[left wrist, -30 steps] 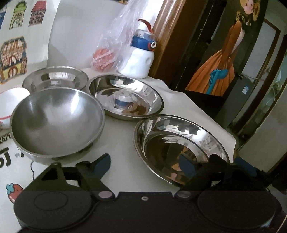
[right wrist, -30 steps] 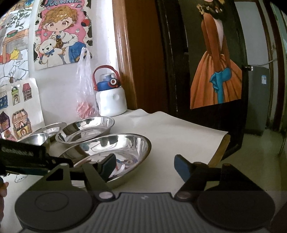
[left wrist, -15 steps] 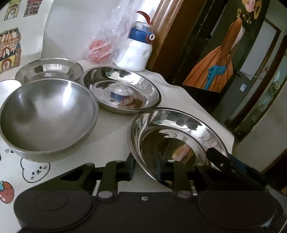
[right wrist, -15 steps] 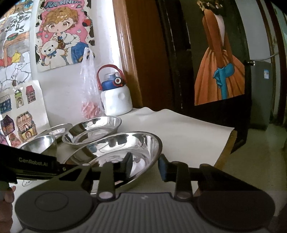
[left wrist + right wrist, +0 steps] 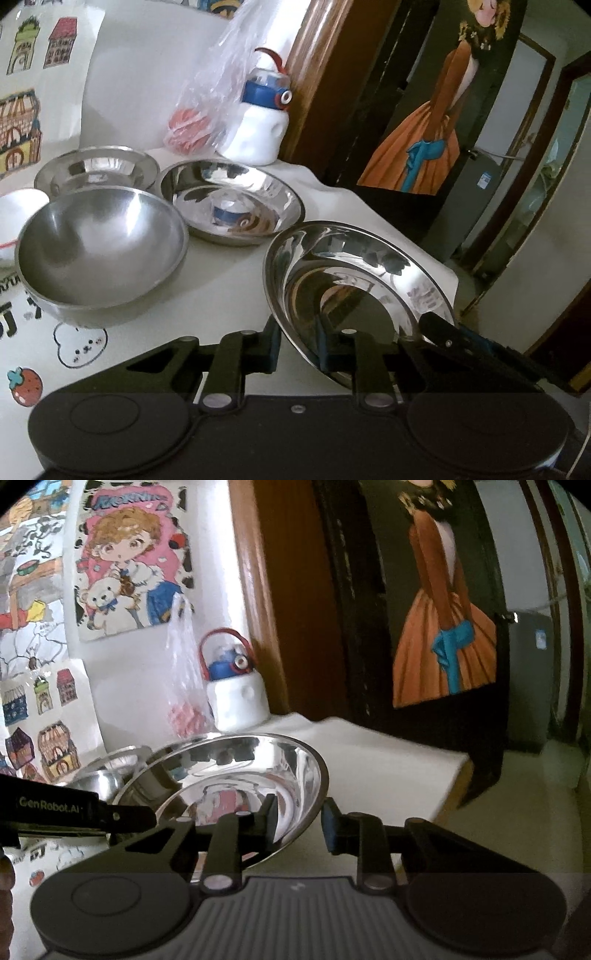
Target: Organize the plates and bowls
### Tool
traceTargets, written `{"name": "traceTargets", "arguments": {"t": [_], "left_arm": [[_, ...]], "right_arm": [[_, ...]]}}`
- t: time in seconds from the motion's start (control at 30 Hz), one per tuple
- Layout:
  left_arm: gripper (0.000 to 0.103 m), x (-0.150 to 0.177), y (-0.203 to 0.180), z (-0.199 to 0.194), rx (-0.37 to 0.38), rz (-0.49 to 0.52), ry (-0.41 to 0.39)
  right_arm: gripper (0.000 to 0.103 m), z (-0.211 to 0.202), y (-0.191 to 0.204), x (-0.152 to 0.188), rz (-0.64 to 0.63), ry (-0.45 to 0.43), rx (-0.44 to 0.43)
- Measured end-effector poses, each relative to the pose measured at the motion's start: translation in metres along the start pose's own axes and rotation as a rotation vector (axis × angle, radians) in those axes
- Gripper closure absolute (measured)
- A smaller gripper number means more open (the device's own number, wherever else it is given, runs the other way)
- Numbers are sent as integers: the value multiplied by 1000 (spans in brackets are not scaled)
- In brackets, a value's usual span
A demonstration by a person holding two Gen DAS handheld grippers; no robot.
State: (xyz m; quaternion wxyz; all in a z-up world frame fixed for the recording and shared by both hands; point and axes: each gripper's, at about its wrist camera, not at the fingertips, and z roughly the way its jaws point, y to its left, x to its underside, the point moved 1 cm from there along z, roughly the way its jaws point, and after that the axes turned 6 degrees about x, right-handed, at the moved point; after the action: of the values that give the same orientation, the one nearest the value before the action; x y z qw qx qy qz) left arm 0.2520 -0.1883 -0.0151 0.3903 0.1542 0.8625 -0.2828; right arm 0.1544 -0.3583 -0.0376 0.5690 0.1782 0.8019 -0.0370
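The left gripper (image 5: 297, 349) pinches the near rim of a shiny steel plate (image 5: 354, 280), one of its fingers (image 5: 271, 349) outside the rim and the other inside; the plate tilts, seemingly lifted off the table (image 5: 229, 280). To the left sits a deep steel bowl (image 5: 101, 251). Farther back lie a second plate (image 5: 231, 201) and a small steel dish (image 5: 96, 170). A white bottle (image 5: 258, 129) and a plastic bag (image 5: 210, 92) stand at the far edge.

Lighting dim indoors; fisheye distortion in both views.
Glare on the steel plate (image 5: 354, 280) and deep bowl (image 5: 99, 243); doorway at right of frame brighter; corners vignetted black; right wrist view softly blurred, edges bowed.
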Motion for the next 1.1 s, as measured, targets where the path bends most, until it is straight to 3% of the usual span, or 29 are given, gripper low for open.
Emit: {"name": "traceTargets", "arguments": {"t": [0.23, 0.43, 0.73, 1.1], "left_arm": [[82, -33, 12, -8, -71, -7, -47], [84, -71, 45, -2, -159, -48, -78], [84, -109, 79, 40, -200, -70, 16], [83, -122, 90, 66, -228, -61, 84]], "right_arm": [[74, 34, 48, -34, -134, -62, -49], [74, 79, 79, -54, -198, -35, -72], [74, 125, 94, -53, -226, 30, -42], [74, 134, 101, -53, -266, 22, -33]]}}
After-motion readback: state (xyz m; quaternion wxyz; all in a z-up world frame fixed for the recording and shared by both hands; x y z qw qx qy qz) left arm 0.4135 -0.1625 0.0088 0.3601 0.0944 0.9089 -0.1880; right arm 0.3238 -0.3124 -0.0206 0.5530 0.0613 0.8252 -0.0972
